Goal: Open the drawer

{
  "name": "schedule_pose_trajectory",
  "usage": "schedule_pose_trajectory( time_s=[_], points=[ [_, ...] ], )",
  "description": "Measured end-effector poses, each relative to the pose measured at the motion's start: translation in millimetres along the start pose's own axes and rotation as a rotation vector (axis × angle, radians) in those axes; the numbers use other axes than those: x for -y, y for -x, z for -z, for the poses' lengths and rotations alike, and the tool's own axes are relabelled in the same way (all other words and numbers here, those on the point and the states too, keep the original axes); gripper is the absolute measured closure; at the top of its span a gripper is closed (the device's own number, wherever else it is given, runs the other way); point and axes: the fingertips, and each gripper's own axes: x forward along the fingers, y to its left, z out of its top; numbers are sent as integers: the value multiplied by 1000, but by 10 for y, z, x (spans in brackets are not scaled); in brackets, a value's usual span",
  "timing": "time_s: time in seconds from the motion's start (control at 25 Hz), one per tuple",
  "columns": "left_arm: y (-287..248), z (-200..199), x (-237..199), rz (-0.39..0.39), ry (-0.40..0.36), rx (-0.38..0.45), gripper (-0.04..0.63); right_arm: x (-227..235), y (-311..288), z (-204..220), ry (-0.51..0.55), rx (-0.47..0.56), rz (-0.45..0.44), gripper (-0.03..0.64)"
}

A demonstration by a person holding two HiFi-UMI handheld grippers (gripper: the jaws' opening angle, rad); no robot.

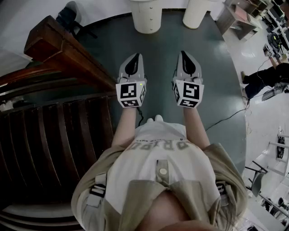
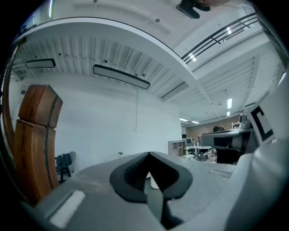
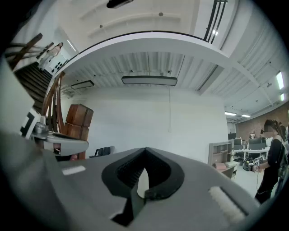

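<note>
The white drawer cabinet point(image 1: 146, 17) stands on the dark floor point(image 1: 158, 49) at the top edge of the head view. Its rounded front is crossed by horizontal seams and looks flush, though the drawer fronts are too small to tell apart.

Both tongs are well short of the cabinet, held level and side by side, pointing towards it. The left gripper point(image 1: 134, 57) lines up almost straight with the cabinet. In the left gripper view its jaws meet at the tips point(image 2: 149, 155) with nothing between them. The right gripper point(image 1: 184, 53) sits to the cabinet's right and nearer the camera. In the right gripper view its jaws are likewise pressed together and empty point(image 3: 145, 151). The wearer's bare forearms and pale shirt point(image 1: 158, 158) fill the frame below them.

Just right of the cabinet stands a second white cabinet point(image 1: 196, 11). Left of the cabinet, a chair point(image 1: 70, 13) draped with dark cloth sits by the wall. A wooden staircase point(image 1: 58, 49) with a heavy handrail runs down the left side, nearer the camera than the cabinet. Far to the cabinet's right, a black cable point(image 1: 226, 119) trails across the floor. The right gripper view shows a standing person point(image 3: 271, 158) near desks on that side.
</note>
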Motion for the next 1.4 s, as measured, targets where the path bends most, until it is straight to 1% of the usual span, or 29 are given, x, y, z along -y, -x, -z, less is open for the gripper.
schedule_pose_trajectory(
  time_s=[0.36,0.52,0.88,1.04,1.12,1.28,1.4],
  points=[
    [35,28,73,-6,2,-8,589,27,58,46,3,-11,-11,621],
    [44,70,92,-8,2,-22,589,31,67,96,19,-27,-9,621],
    [6,129,173,-9,-8,-47,589,125,61,167,3,-42,-11,621],
    [-32,148,172,-23,-13,-59,589,221,54,219,-22,-48,-6,621],
    [-70,133,139,-38,-13,-59,589,292,16,225,-52,-44,-11,620],
    [-120,86,77,-61,-24,-58,589,452,-42,179,-144,4,-29,617],
    [-134,15,-2,-76,-45,-47,589,536,-82,176,-155,17,-43,615]
  ],
)
